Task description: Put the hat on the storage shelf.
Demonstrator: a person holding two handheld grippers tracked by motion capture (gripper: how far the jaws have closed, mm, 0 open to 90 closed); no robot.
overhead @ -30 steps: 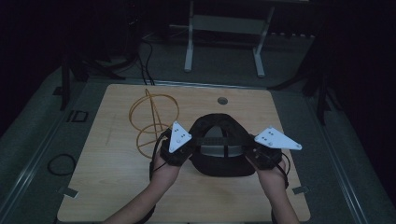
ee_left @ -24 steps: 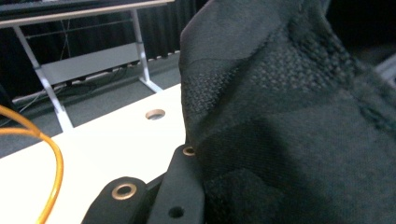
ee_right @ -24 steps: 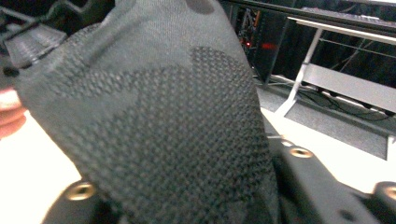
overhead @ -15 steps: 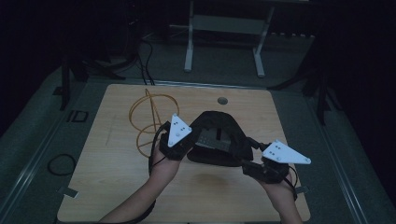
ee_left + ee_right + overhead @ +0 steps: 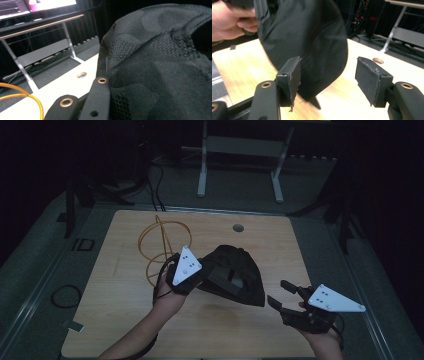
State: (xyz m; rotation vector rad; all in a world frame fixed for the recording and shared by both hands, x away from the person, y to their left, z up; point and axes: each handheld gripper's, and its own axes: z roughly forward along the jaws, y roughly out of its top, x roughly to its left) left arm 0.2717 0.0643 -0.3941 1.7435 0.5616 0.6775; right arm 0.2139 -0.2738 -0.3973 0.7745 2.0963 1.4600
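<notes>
A black cap [image 5: 235, 275] hangs tilted over the middle of the wooden table [image 5: 125, 320], its lower edge close to the tabletop. My left gripper [image 5: 200, 277] is shut on the cap's left side; in the left gripper view the dark fabric [image 5: 162, 62] bulges right beside one finger [image 5: 98, 97]. My right gripper [image 5: 279, 292] stands apart from the cap, low at the right front. Its jaws have just been opening and are now open with nothing gripped. In the right gripper view [image 5: 328, 75] the cap [image 5: 307, 32] hangs beyond the two pads.
An orange wire stand [image 5: 160, 242] rises at the table's back left, close behind my left hand. A round hole [image 5: 238, 227] sits near the far edge. A metal-legged bench [image 5: 240, 150] stands on the floor beyond the table.
My right gripper has let go of the cap's right side and drawn away to the right and toward the front edge. The cap now hangs from the left gripper alone, swung lower at its right.
</notes>
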